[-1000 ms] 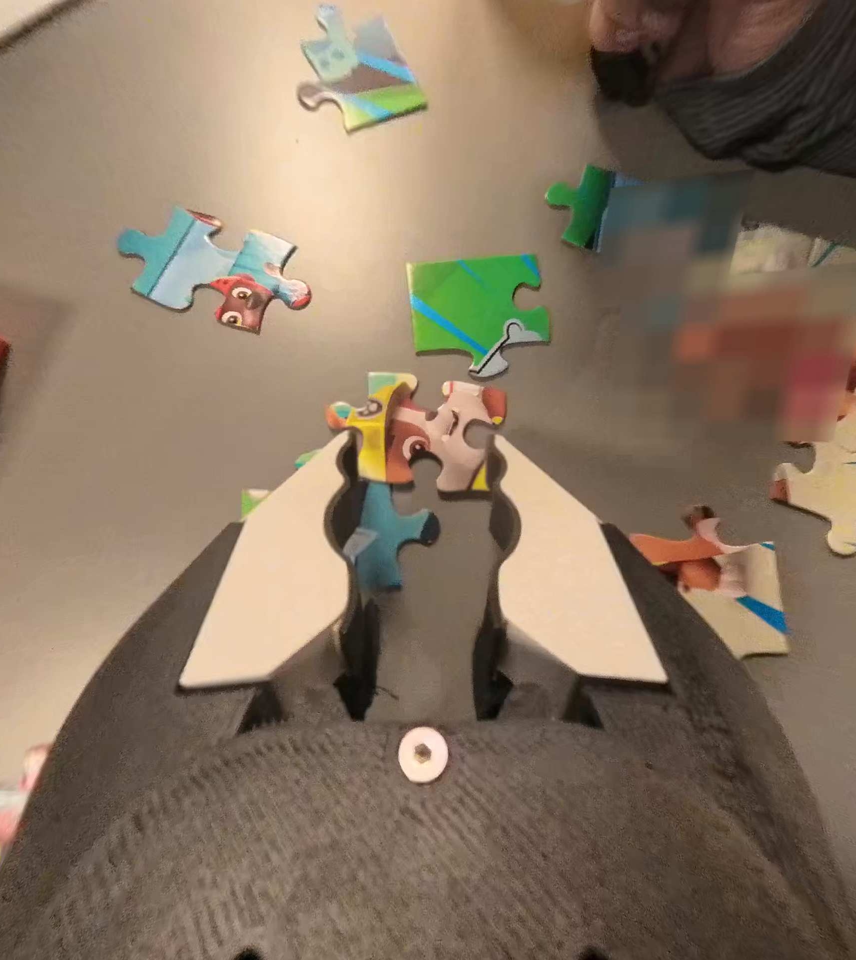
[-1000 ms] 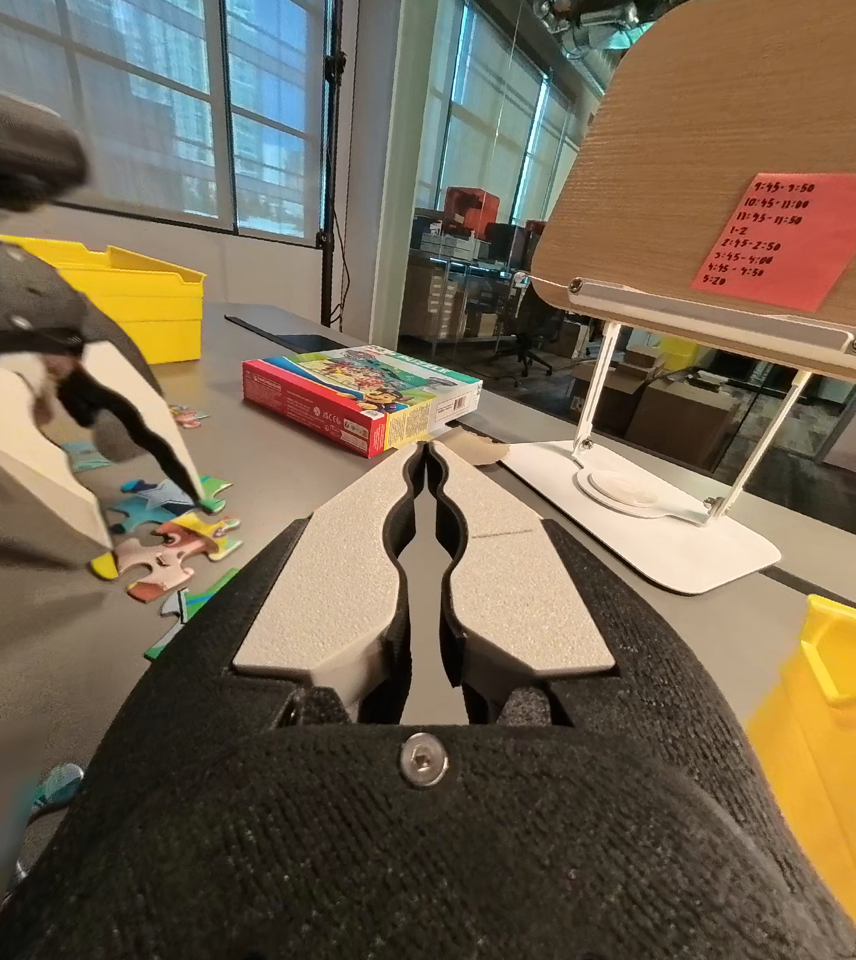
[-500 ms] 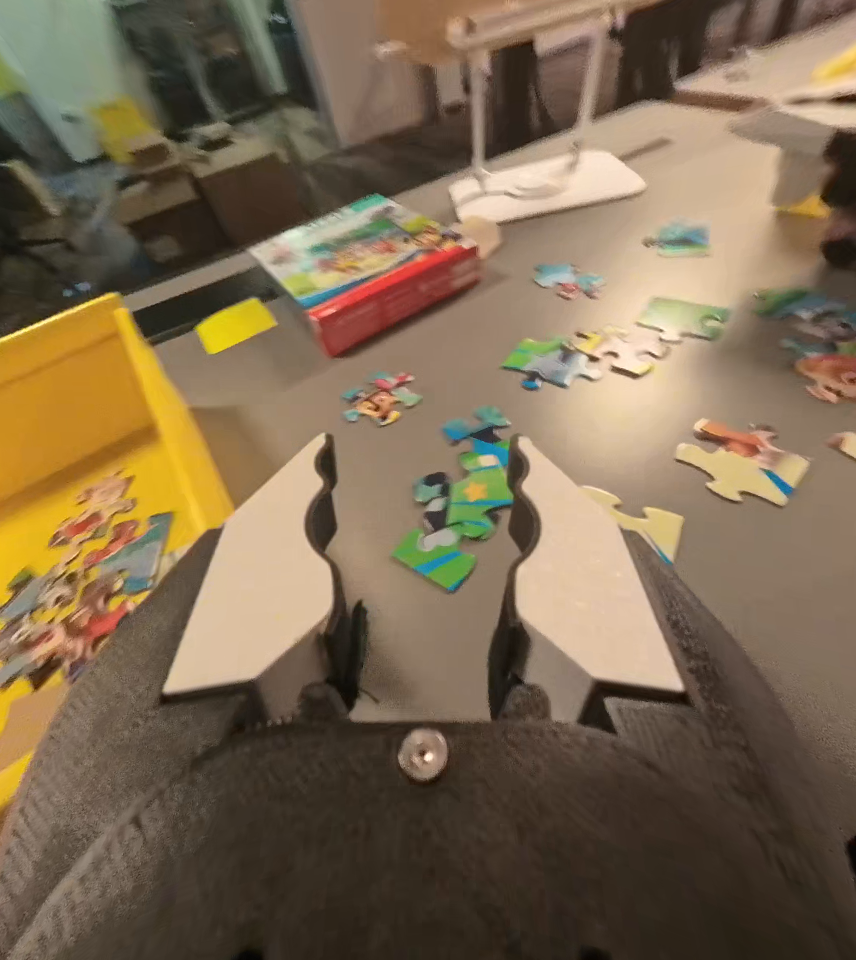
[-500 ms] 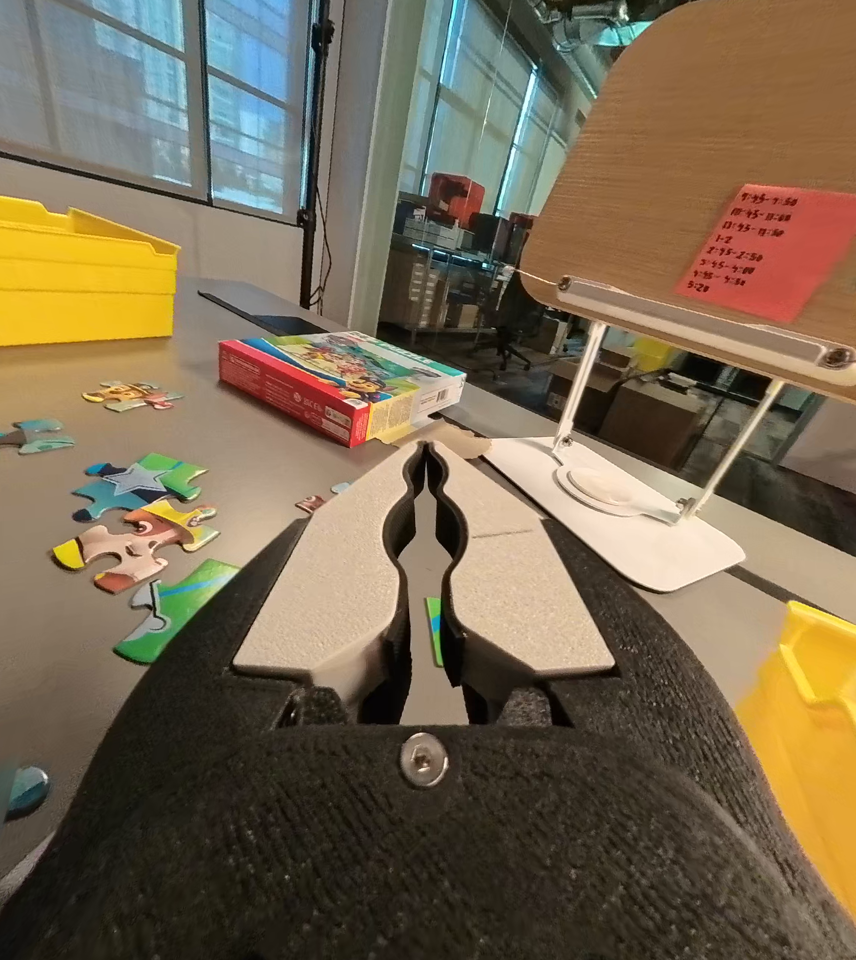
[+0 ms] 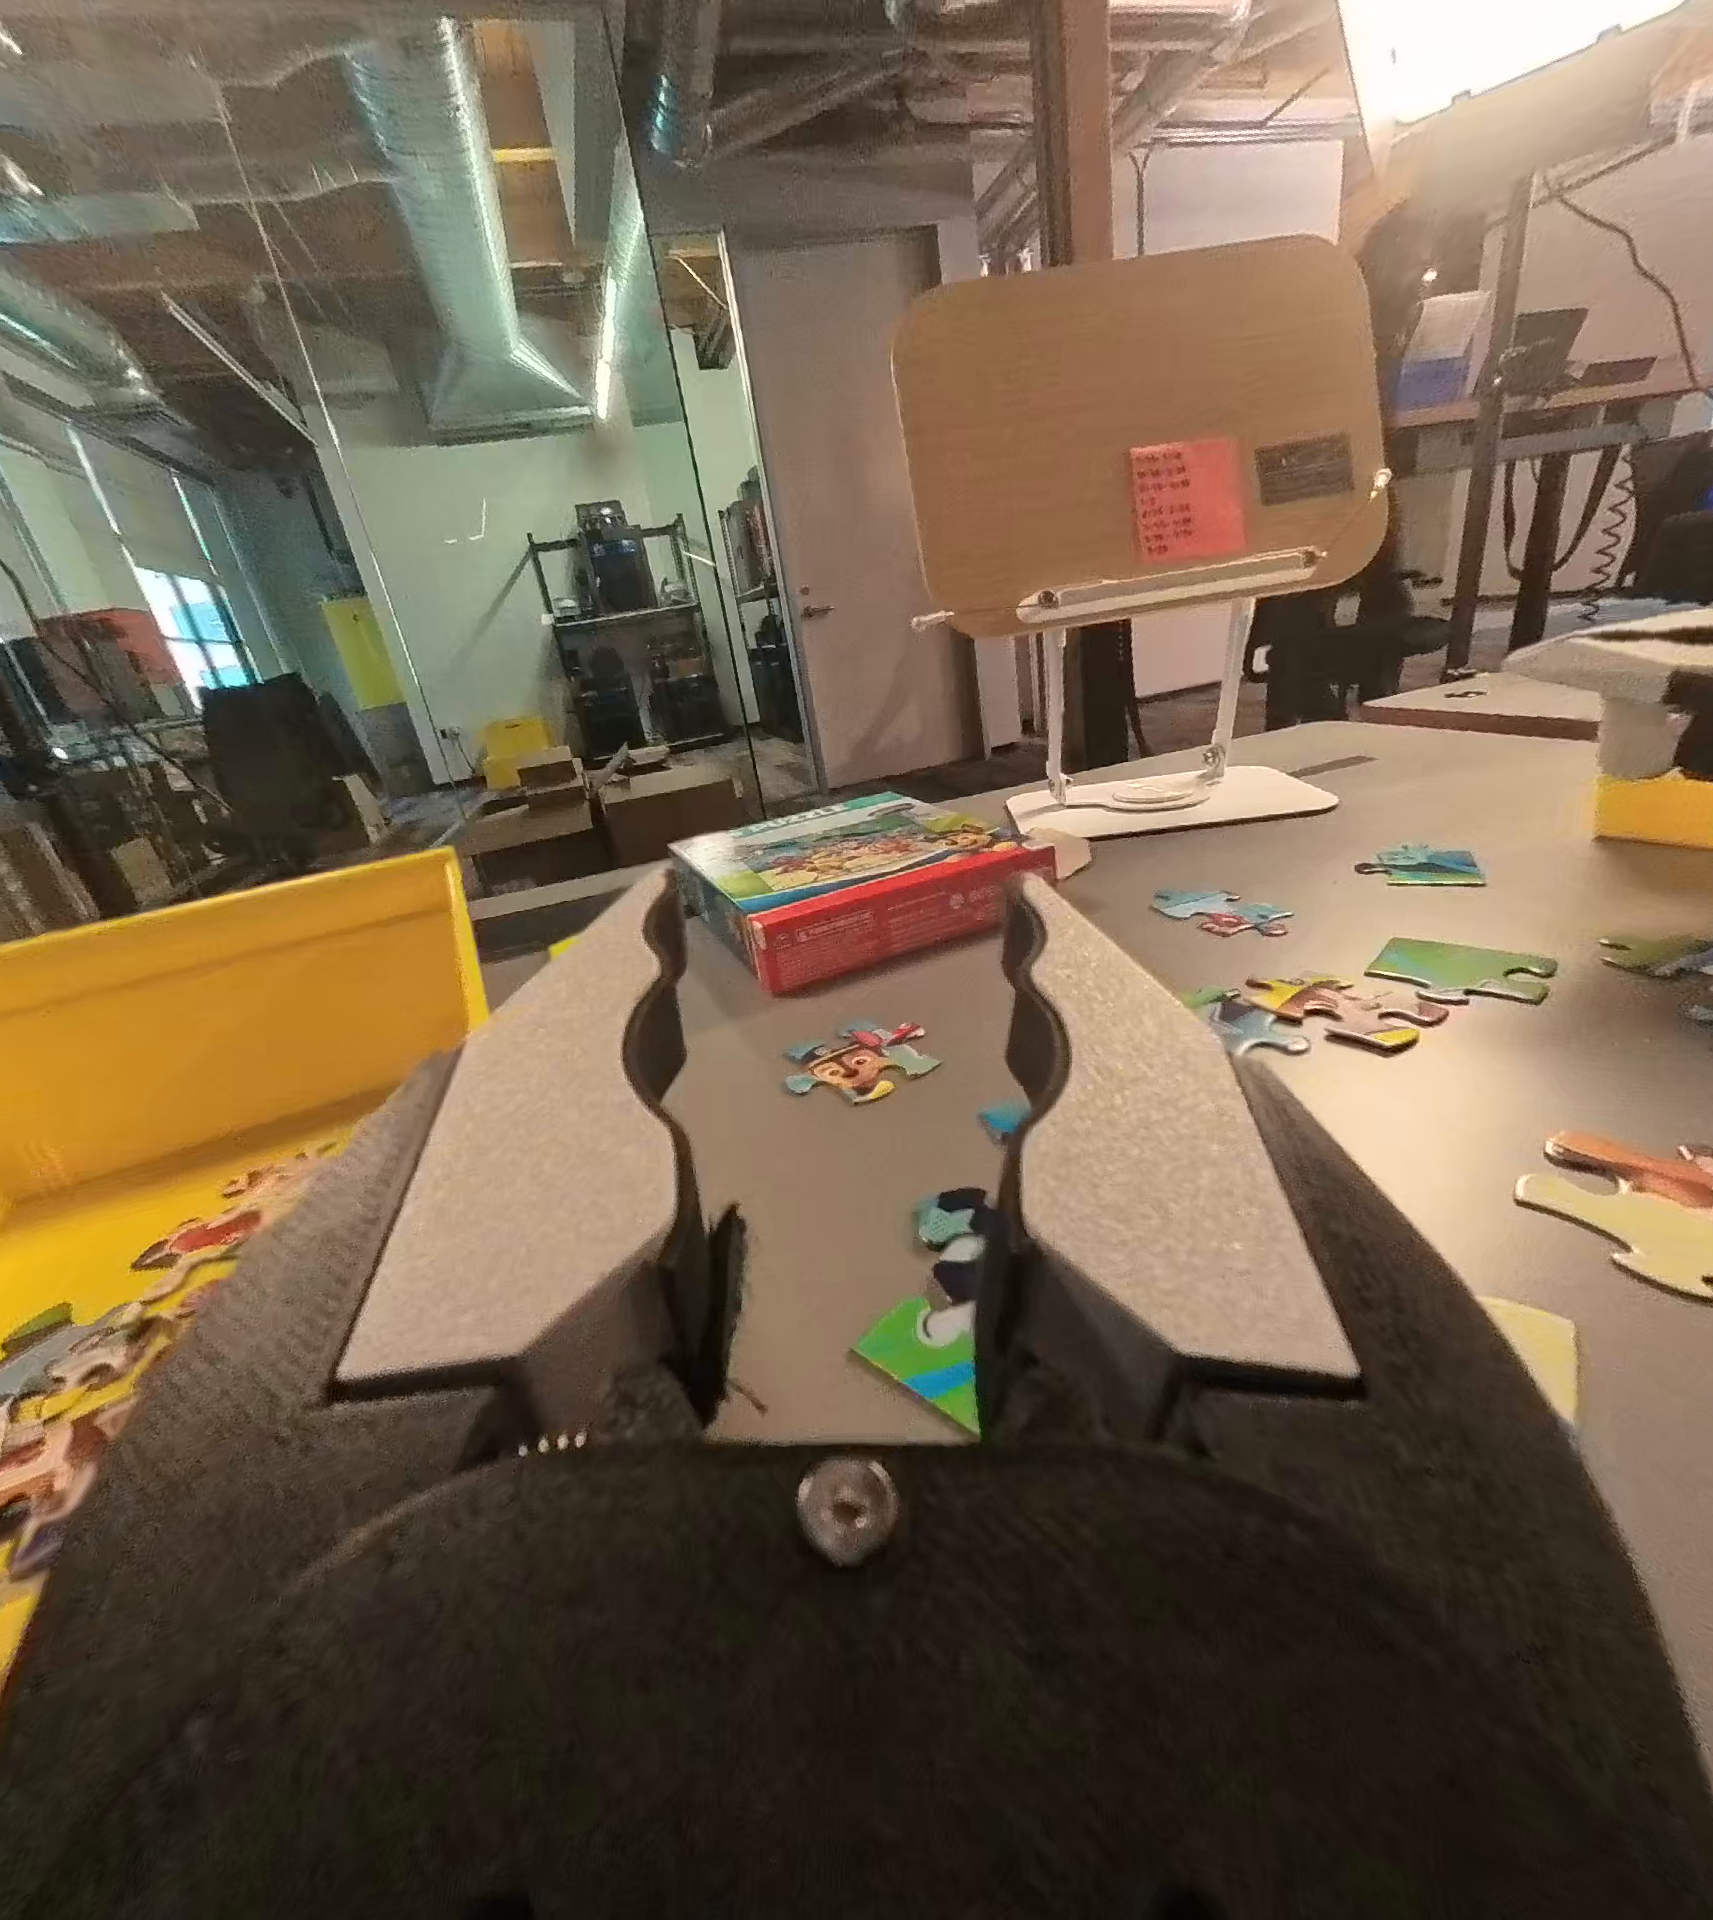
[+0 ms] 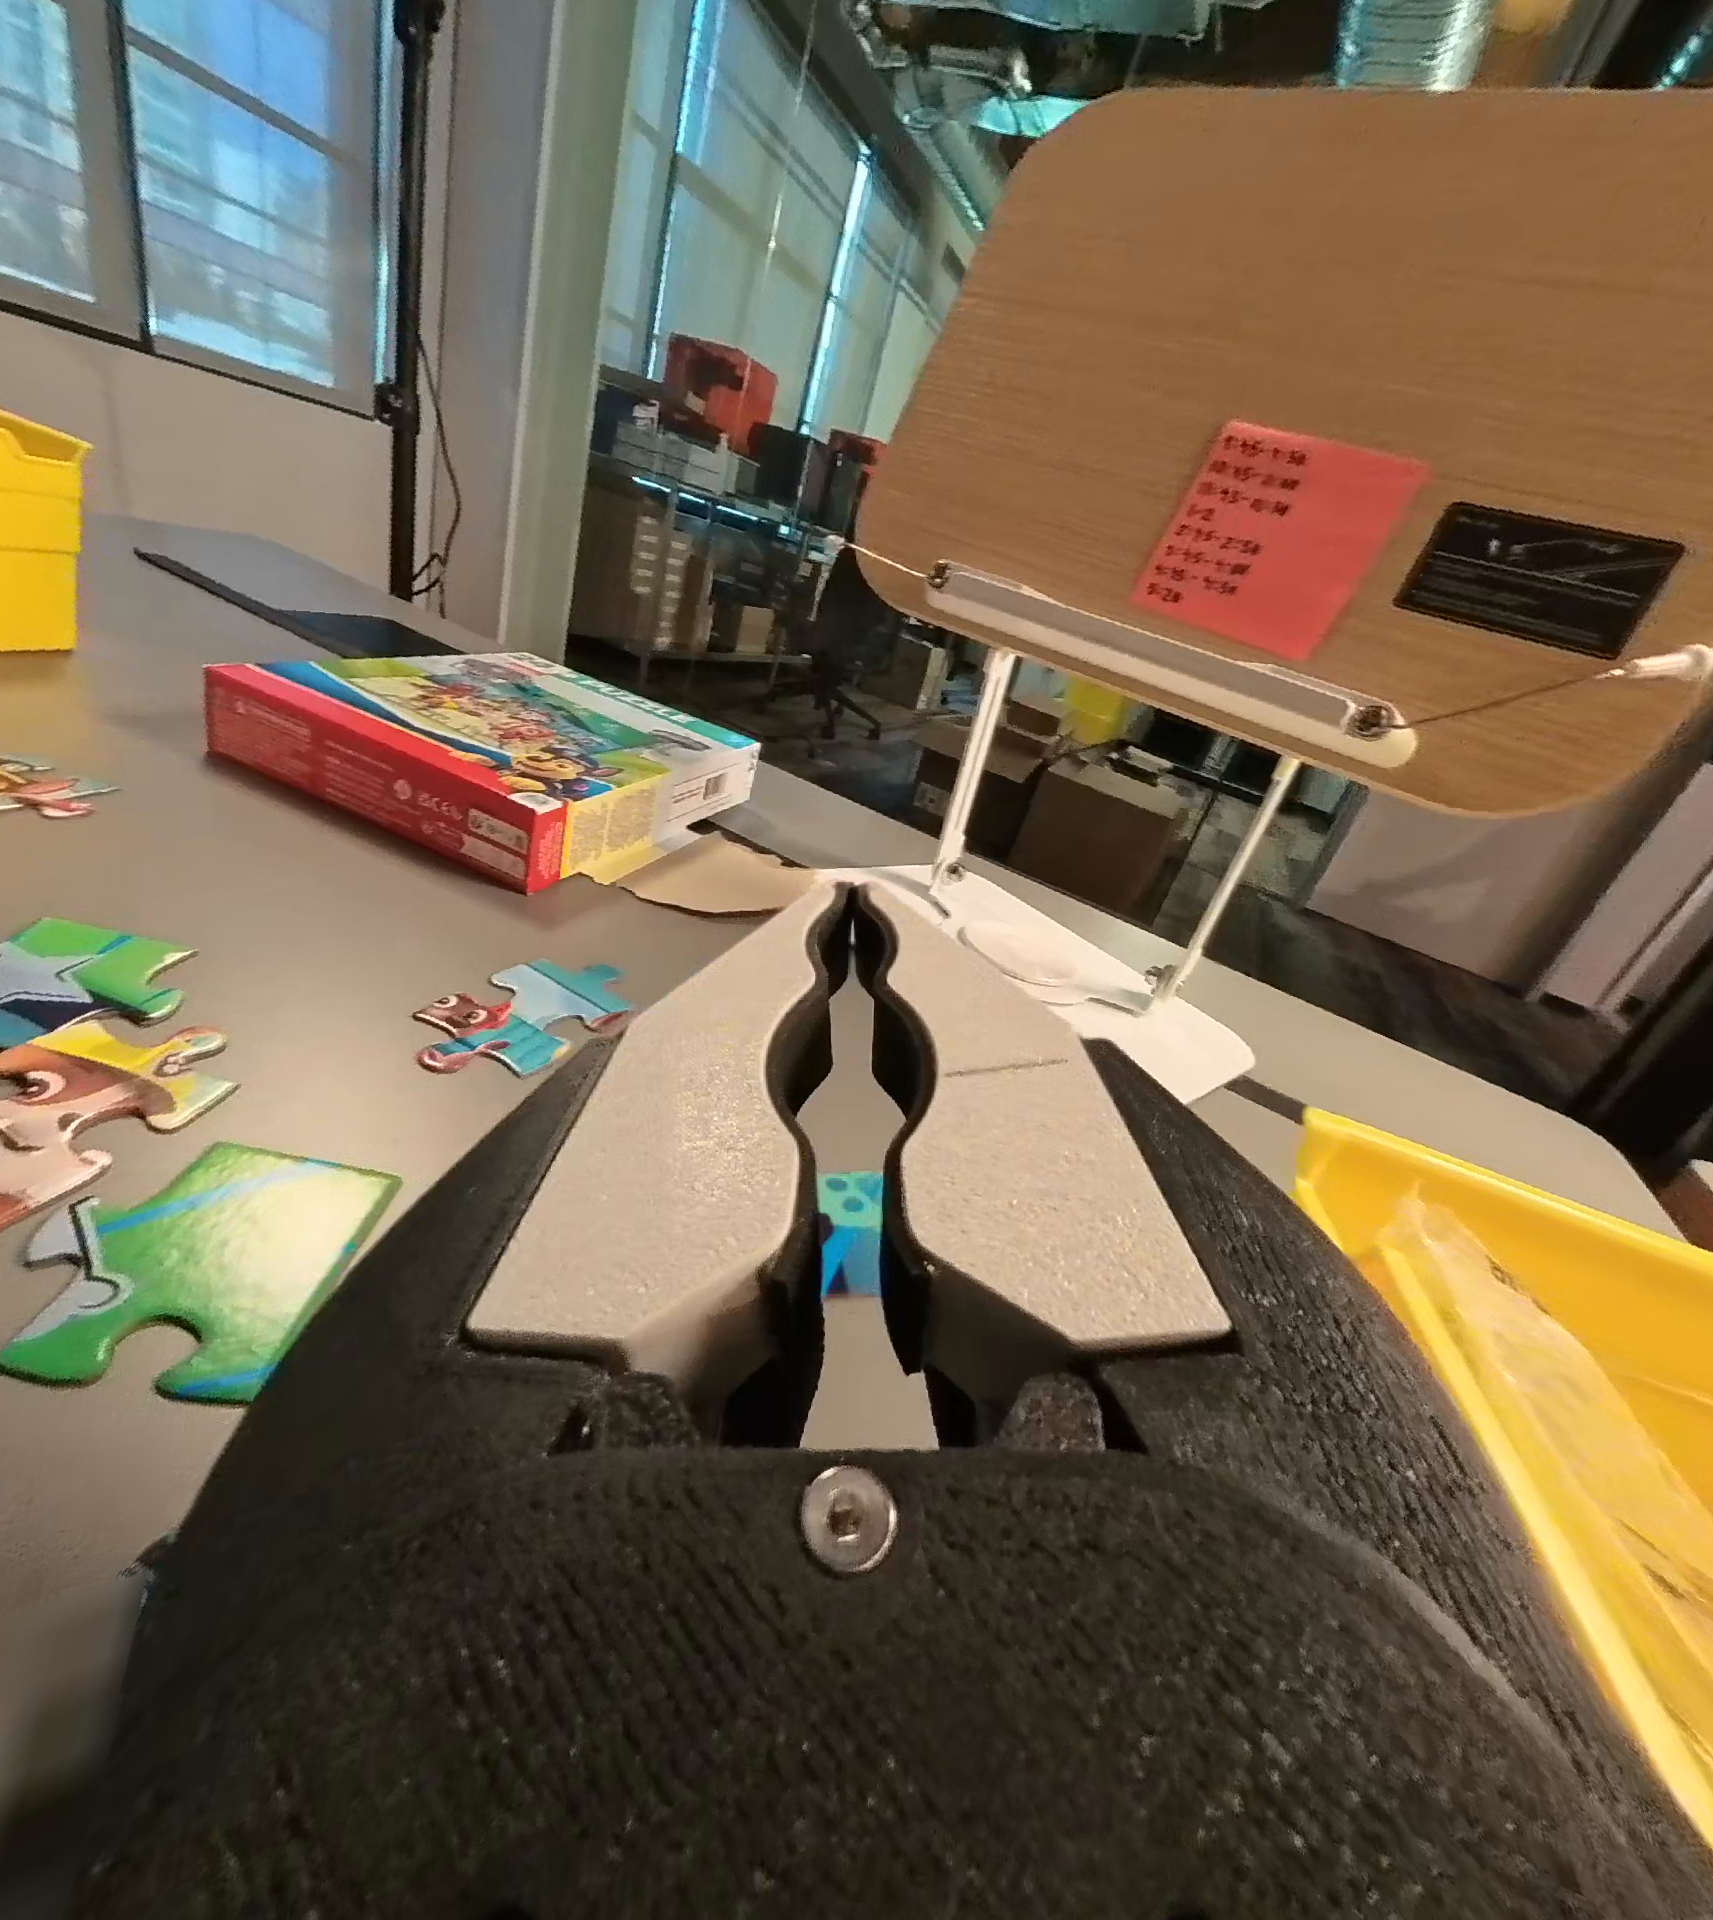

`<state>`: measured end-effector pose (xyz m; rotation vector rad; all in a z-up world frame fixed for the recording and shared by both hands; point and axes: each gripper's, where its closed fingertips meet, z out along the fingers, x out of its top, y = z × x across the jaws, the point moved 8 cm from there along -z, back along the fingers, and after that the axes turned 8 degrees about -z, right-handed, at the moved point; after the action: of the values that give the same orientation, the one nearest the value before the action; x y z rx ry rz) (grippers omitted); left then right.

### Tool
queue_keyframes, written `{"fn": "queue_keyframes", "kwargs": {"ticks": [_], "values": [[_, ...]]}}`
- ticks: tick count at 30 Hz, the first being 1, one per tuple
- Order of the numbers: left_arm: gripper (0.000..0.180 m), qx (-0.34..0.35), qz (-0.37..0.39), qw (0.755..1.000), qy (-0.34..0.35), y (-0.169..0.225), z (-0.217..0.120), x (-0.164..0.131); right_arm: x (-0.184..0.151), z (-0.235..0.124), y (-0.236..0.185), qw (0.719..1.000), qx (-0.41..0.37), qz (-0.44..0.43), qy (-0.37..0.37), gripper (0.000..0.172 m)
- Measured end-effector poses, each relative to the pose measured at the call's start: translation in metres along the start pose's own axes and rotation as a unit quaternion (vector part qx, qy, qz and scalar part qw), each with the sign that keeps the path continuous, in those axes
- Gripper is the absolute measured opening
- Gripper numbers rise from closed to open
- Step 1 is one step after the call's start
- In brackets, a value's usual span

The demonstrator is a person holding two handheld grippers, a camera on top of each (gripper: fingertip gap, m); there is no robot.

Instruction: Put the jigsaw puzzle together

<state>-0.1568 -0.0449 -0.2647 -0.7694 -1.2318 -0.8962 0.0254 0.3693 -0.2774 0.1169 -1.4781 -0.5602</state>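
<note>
Hovering above the grey tabletop [image 5: 1454, 1122], our left tongs [image 5: 836, 894] stand wide apart and bare, with the red-sided cardboard puzzle box [image 5: 862, 894] beyond their tips and a cartoon-dog jigsaw piece [image 5: 857, 1058] lying below between them. Our right tongs [image 6: 850, 896] are pressed together on nothing, pointing toward the white-based wooden bookstand [image 6: 1247, 416], with a blue-and-red jigsaw piece [image 6: 519, 1013] just left and a yellow plastic bin [image 6: 1610, 1403] at right.
</note>
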Motion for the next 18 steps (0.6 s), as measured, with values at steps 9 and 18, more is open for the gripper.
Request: {"fn": "queue_keyframes", "kwargs": {"ticks": [9, 18], "values": [[0.058, -0.014, 0.002, 1.000, -0.019, 0.0038, 0.0010, -0.0043, -0.0028, 0.0004, 0.0039, 1.000, -0.015, 0.005, -0.010, 0.000], [0.054, -0.027, 0.024, 0.998, -0.049, 0.0096, 0.0071, -0.0103, -0.0042, -0.0003, 0.0064, 1.000, -0.018, 0.016, -0.011, 0.000]]}}
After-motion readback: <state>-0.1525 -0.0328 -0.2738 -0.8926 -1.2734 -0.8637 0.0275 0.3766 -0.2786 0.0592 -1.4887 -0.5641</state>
